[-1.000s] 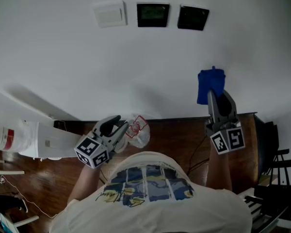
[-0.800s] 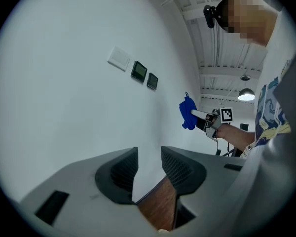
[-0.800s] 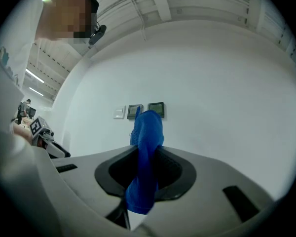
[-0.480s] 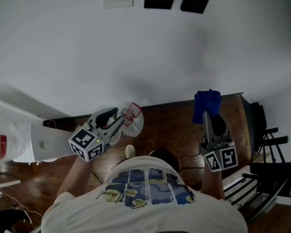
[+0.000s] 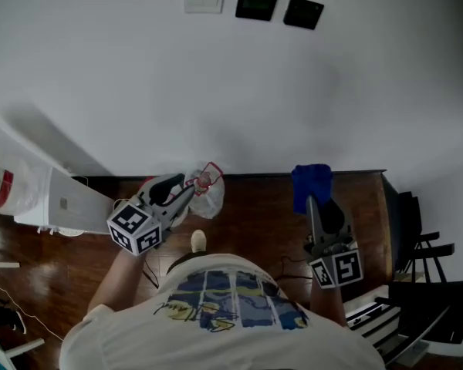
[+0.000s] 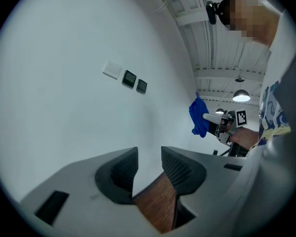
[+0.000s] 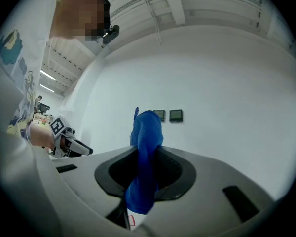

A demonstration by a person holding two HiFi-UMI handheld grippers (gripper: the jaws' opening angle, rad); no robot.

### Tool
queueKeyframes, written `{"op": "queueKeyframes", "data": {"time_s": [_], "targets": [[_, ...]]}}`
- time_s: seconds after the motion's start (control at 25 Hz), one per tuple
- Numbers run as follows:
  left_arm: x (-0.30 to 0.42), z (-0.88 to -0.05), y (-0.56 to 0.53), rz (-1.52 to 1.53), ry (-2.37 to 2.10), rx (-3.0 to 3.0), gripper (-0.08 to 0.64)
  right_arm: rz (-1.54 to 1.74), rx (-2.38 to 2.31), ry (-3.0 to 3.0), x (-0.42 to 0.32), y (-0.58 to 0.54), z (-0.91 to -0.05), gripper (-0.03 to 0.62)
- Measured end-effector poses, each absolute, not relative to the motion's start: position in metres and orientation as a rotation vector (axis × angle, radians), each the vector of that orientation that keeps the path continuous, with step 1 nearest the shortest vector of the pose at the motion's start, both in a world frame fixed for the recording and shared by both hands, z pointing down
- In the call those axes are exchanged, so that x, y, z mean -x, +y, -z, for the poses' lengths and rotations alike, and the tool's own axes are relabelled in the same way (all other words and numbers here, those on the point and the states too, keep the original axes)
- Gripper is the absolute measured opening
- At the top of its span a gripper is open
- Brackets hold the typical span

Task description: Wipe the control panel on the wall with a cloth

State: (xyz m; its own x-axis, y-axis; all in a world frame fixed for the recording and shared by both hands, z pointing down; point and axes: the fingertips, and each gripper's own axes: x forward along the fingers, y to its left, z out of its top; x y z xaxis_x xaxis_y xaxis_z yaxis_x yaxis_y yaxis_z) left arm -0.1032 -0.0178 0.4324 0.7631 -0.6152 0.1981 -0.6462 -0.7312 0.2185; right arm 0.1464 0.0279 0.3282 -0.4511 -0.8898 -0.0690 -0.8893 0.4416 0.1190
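**Cloth in the right fingers, panels well above at 12 o'clock**
In the head view the right gripper (image 5: 310,200) pinches the blue cloth (image 5: 311,182), hanging well apart from the dark control panel (image 5: 256,4) pair on the wall, almost straight up. The left gripper (image 5: 189,190), at 9 o'clock, has its fingers slightly spread and empty.

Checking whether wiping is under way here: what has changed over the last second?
The right gripper, carrying the blue cloth, has dropped lower and away from the control panel on the wall. No grasp or release: its jaws stay shut on the cloth. The left gripper stays low, jaws apart and empty.
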Motion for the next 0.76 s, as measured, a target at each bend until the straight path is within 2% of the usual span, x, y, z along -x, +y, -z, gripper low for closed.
{"op": "queueKeyframes", "data": {"time_s": [0.44, 0.76], "targets": [[0.083, -0.434, 0.084, -0.293, -1.084, -2.689, 0.127, 0.150, -1.536, -2.786, -0.142, 0.105, -0.373, 0.071], [0.072, -0.406, 0.095, -0.257, -1.065, -2.761, 0.127, 0.172, -1.600, -2.750, -0.158, 0.136, -0.365, 0.071]]}}
